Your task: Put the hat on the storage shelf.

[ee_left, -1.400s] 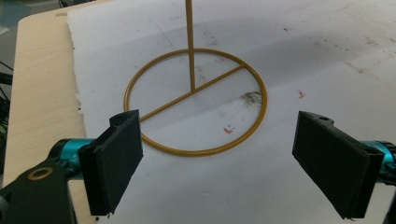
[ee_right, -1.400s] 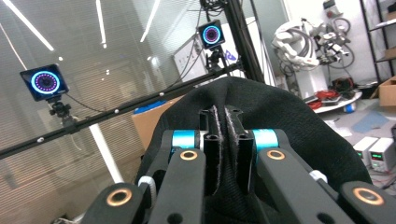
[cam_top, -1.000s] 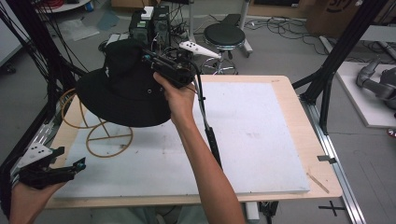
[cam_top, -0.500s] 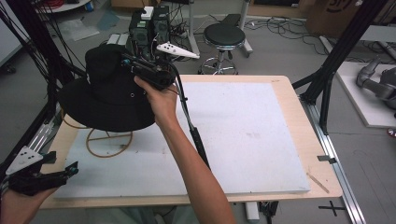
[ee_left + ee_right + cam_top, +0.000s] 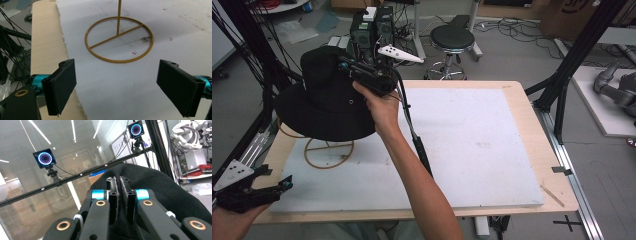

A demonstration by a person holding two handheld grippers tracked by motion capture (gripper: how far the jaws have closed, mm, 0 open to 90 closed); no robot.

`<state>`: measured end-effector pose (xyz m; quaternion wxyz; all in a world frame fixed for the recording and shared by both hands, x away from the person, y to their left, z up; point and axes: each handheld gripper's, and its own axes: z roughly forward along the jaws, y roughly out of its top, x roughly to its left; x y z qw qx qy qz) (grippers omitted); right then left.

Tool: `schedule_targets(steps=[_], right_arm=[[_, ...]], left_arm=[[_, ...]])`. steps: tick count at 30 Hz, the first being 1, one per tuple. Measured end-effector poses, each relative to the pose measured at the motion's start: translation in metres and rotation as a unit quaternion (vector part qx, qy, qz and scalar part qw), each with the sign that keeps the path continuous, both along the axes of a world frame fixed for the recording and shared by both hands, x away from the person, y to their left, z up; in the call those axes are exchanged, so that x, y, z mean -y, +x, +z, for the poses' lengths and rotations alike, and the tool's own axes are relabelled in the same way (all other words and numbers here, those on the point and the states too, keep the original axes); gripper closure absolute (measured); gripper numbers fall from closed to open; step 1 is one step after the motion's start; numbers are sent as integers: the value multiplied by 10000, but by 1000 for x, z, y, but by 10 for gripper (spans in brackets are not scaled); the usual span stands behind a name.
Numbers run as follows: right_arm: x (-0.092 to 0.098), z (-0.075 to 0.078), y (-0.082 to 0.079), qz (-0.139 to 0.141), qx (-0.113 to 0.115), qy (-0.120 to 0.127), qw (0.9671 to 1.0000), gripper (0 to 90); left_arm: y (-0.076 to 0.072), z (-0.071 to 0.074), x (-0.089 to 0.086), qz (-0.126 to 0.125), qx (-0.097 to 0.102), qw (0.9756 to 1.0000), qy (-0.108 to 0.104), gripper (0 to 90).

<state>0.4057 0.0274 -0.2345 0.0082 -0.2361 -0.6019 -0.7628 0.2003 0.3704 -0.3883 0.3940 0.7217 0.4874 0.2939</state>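
High view: right tool [image 5: 348, 64] pinches black hat [image 5: 324, 102] above gold stand [image 5: 328, 152]. Left gripper view: left tool [image 5: 117, 86] wide, empty, over surface [image 5: 140, 82]. Right gripper view: thin fabric pinch; hat may slip or miss the stand.

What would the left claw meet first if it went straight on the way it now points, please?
Most likely the gold wire stand: its ring base lies on the white mat straight ahead between the open jaws of the left claw. Nothing shows in between, though depth is hard to judge.
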Motion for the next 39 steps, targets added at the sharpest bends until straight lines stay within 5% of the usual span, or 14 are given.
schedule_targets(steps=[23,39], right_arm=[[-8,5,-6,232,103,329,9991,872],[-58,-11,-10,476,81,-169,9987,864]], left_arm=[[-3,0,-2,27,12,10000,3,163],[-13,1,-9,123,26,9999,-4,163]])
